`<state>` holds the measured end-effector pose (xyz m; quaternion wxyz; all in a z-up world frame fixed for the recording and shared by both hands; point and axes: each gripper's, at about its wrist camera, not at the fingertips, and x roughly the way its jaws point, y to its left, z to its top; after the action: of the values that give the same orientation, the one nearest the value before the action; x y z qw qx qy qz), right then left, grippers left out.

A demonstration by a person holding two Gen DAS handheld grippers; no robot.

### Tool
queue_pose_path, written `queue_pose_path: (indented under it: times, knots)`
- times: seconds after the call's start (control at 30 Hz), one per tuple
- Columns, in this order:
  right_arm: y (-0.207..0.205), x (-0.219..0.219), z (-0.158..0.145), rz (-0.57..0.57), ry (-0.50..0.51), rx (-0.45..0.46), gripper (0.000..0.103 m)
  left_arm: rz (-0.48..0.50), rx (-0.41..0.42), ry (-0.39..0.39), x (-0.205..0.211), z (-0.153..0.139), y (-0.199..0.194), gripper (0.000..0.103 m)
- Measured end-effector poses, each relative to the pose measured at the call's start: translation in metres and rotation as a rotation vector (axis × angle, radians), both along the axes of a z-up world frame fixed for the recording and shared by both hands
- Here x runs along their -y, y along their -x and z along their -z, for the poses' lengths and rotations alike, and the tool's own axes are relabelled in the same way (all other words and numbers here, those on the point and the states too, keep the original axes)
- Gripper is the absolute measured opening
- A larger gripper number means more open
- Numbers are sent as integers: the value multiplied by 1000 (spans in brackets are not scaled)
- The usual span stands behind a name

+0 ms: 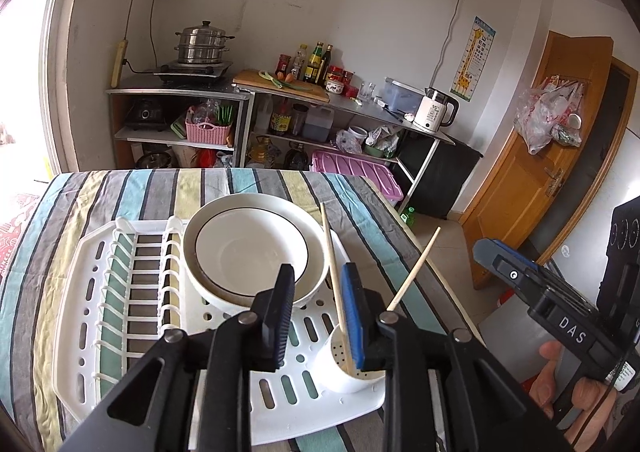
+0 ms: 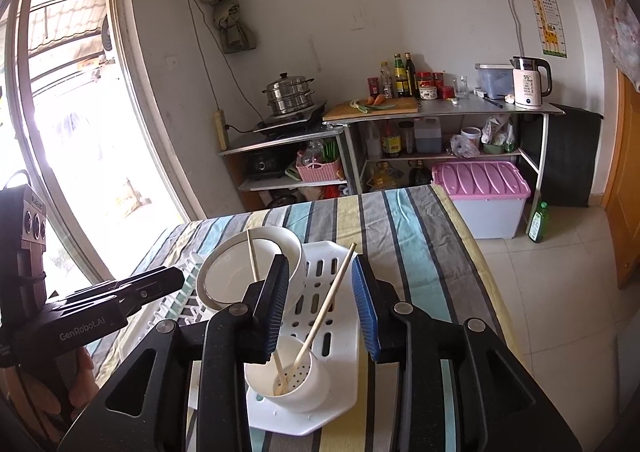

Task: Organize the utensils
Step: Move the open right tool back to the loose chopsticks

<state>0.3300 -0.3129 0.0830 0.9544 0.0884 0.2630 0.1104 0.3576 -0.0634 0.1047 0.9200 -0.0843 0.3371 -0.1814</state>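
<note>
2 chopsticks (image 2: pixel 320 312) stand tilted in the white perforated cup (image 2: pixel 294 384) at the near corner of the white rack (image 1: pixel 120 332), leaning apart. Behind the cup, on the rack, a bowl (image 1: pixel 256 248) sits. The left gripper (image 1: pixel 316 316) and right gripper (image 2: pixel 324 308) hover over the cup, jaws narrowly parted, gripping nothing.

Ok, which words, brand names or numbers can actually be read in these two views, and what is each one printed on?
"DAS": on the right tool's black body, seen from the left wrist.
"GenRobot.AI": on the left tool's black body, seen from the right wrist.
"55°": on the white kettle; the smaller print below it is too small to read.
Giraffe wall chart: characters too blurred to read.
Bottle and jar labels: too small to read.
</note>
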Motion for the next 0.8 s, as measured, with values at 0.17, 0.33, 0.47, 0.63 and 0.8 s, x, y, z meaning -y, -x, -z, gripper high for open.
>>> queue_pose_path:
  times: [0.17,0.33,0.47,0.63,0.8]
  knots:
    - [34,-1,-4,-18,3,28,34,-9,24,-2,-17,-2,35,25]
    - [74,-5,-1,-26,5,43,34,-27,48,-8,-38,0,80,25]
    - [106,-8,10,-50,-24,20,34,-52,49,-13,-57,10,116,25]
    - [143,-14,24,-80,-35,-5,34,-72,40,-31,-75,28,156,25]
    - [171,-19,40,-101,-24,-37,34,-96,17,-35,-89,45,190,25]
